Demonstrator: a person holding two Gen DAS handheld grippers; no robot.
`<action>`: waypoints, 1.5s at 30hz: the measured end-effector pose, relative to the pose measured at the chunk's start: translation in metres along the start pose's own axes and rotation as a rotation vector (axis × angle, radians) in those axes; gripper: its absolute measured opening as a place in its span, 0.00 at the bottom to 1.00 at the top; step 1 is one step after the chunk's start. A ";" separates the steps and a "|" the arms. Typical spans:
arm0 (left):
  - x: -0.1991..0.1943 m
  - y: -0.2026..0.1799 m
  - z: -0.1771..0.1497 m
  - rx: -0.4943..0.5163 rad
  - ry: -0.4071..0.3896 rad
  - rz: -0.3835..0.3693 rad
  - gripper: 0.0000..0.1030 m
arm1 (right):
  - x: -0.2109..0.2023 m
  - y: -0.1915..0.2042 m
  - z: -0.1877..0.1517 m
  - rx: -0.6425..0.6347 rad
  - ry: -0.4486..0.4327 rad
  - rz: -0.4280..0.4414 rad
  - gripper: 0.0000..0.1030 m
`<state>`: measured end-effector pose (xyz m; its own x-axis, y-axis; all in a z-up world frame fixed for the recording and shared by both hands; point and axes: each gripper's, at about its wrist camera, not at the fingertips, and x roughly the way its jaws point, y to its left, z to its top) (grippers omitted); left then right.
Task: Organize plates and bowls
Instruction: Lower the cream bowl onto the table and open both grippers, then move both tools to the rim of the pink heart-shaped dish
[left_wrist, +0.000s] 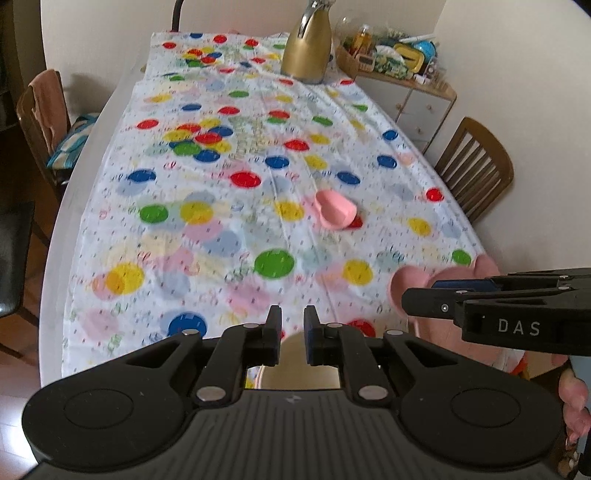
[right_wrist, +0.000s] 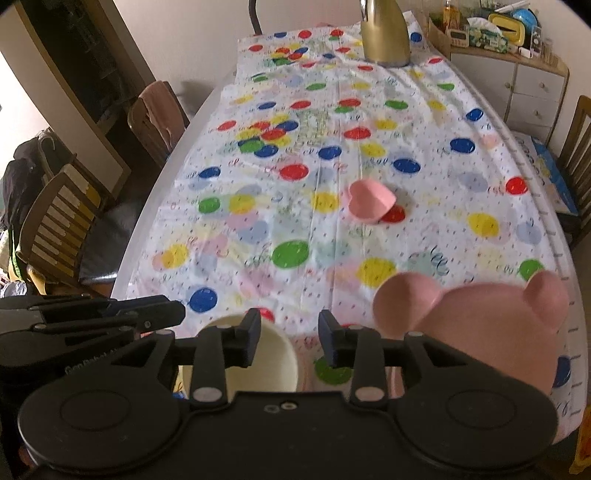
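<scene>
A small pink heart-shaped bowl (left_wrist: 335, 212) sits mid-table on the dotted tablecloth; it also shows in the right wrist view (right_wrist: 371, 205). A pink bear-shaped plate (right_wrist: 487, 328) lies at the near right edge, partly behind my right gripper; in the left wrist view only part of the plate (left_wrist: 410, 282) shows. A cream bowl (right_wrist: 266, 360) stands just below and behind my right gripper's left finger; it peeks between the left gripper's fingers (left_wrist: 293, 356). My left gripper (left_wrist: 293, 323) is open a little and empty. My right gripper (right_wrist: 290, 330) is open and empty above the near edge.
A gold kettle (left_wrist: 306, 55) stands at the far end of the table (left_wrist: 59, 236). Wooden chairs (left_wrist: 476, 170) stand on both sides. A cabinet (right_wrist: 532, 88) with clutter on top is at the far right. A blue box (right_wrist: 554, 173) lies on the right chair.
</scene>
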<state>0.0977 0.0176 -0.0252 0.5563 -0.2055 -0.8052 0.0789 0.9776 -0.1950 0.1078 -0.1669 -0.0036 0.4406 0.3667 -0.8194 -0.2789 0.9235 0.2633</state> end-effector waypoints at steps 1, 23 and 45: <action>0.001 -0.002 0.003 0.000 -0.005 -0.003 0.12 | 0.000 -0.004 0.004 -0.001 -0.005 0.001 0.34; 0.078 -0.039 0.079 -0.096 -0.050 0.054 0.72 | 0.033 -0.097 0.100 -0.050 -0.045 0.018 0.80; 0.199 -0.055 0.098 -0.201 0.084 0.096 0.72 | 0.149 -0.144 0.151 -0.030 0.108 0.094 0.80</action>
<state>0.2847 -0.0727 -0.1195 0.4818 -0.1237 -0.8675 -0.1416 0.9660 -0.2164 0.3421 -0.2280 -0.0865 0.3176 0.4358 -0.8421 -0.3409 0.8812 0.3275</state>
